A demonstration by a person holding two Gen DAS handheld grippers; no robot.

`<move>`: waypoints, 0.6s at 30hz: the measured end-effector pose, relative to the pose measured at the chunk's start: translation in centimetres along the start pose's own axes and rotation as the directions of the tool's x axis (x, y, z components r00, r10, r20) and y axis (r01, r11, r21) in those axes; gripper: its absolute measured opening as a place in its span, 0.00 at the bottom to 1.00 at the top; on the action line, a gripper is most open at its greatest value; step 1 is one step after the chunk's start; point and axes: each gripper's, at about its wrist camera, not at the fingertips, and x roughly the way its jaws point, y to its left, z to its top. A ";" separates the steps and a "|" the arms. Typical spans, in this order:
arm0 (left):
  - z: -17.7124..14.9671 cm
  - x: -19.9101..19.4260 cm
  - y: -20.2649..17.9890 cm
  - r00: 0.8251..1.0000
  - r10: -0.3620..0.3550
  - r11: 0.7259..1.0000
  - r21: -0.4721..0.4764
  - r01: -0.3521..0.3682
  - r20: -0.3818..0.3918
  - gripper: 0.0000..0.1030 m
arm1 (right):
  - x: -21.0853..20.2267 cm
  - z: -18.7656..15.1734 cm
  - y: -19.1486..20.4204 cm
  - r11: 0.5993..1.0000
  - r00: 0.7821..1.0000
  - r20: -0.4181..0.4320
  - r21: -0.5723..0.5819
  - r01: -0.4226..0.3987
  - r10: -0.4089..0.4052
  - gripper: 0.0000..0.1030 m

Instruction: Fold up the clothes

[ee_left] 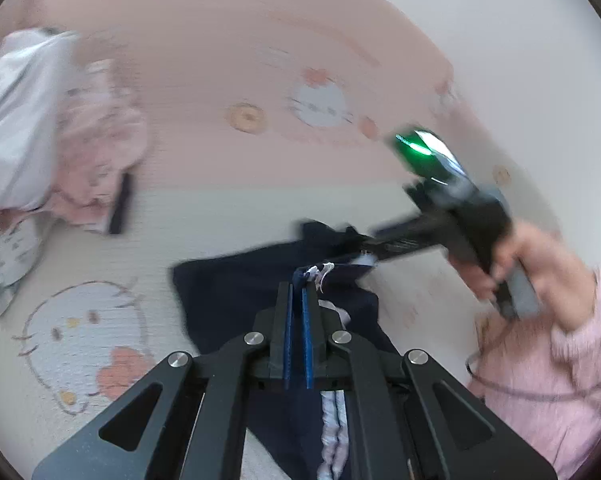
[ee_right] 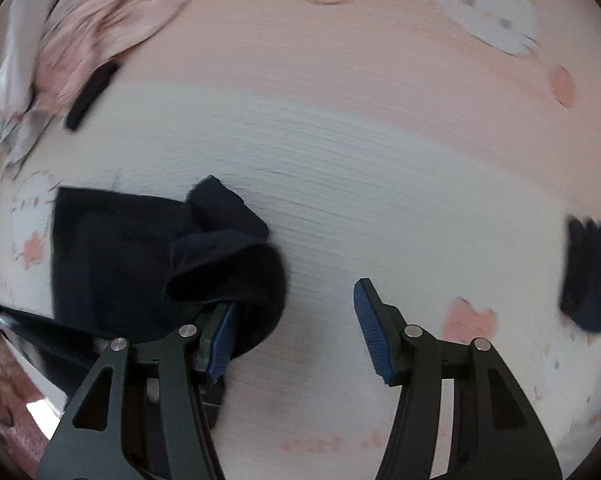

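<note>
A dark navy garment (ee_left: 240,292) with white side stripes and a white drawstring lies partly folded on the bed cover. My left gripper (ee_left: 300,286) is shut on its bunched edge by the drawstring. In the left wrist view my right gripper (ee_left: 364,246) reaches in from the right, held by a hand in a pink sleeve, with its tips at the garment's far edge. In the right wrist view the right gripper (ee_right: 296,304) stands open. A fold of the navy garment (ee_right: 120,256) drapes over its left finger (ee_right: 222,334). Only bed cover shows between its blue pads.
The bed cover (ee_right: 380,160) is pink and cream with cartoon prints. A pile of pink and white clothes (ee_left: 60,140) with a black strip (ee_left: 120,204) lies at the far left. Another dark folded item (ee_right: 588,276) sits at the right edge.
</note>
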 end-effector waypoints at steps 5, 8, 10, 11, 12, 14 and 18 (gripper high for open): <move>0.1 2.2 3.9 0.994 0.090 0.983 -0.154 -0.098 -0.059 0.00 | -1.8 -0.4 -4.6 0.976 0.989 0.104 0.183 -0.121 0.103 0.57; 0.1 4.7 5.9 0.981 0.145 0.965 -0.202 -0.169 -0.128 0.00 | -2.2 -0.5 -6.5 0.926 0.956 0.180 0.260 -0.273 0.231 0.57; 0.2 5.4 6.5 0.981 0.114 0.961 -0.231 -0.149 -0.158 0.00 | -1.7 -0.6 -7.8 0.884 0.935 0.186 0.311 -0.348 0.303 0.57; 0.3 5.8 6.7 0.982 0.086 0.961 -0.246 -0.127 -0.171 0.01 | -1.4 -0.7 -8.4 0.863 0.925 0.185 0.335 -0.378 0.333 0.57; 0.4 6.1 6.9 0.981 0.058 0.960 -0.260 -0.105 -0.183 0.01 | -1.4 -0.7 -8.5 0.863 0.923 0.183 0.330 -0.381 0.338 0.57; 0.8 6.4 5.9 0.982 0.054 0.973 -0.210 -0.092 -0.179 0.02 | -1.9 -0.7 -8.4 0.885 0.931 0.181 0.296 -0.360 0.318 0.57; 1.5 7.9 3.4 0.977 0.084 0.991 -0.086 -0.103 -0.194 0.03 | -2.7 -1.0 -7.3 0.964 0.987 0.127 0.234 -0.129 0.101 0.57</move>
